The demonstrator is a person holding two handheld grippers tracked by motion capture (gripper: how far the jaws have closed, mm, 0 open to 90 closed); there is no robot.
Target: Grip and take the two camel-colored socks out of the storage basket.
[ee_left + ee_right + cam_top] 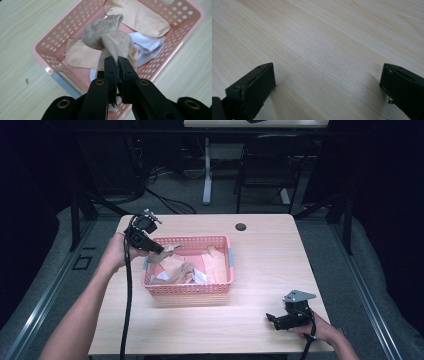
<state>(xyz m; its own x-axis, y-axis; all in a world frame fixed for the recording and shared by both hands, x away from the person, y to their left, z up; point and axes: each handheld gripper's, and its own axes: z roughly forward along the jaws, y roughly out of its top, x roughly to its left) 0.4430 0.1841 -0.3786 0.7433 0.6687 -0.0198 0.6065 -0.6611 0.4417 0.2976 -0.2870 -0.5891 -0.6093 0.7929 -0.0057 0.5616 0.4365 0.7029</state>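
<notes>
Two tongs over a pale wooden worktop (260, 255), left tongs (117, 65) clamped on a beige mesh sock (107, 37) lifted above a pink basket (53, 56) of peach and white socks, right tongs (327, 82) spread wide, empty, low over bare worktop near its front right corner.

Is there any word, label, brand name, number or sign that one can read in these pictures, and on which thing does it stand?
None: no readable text in any view.
The pink basket, the beige sock held by the left gripper, the other socks, the wooden table and the right gripper all show plain surfaces, without letters, numbers or signs.
</notes>
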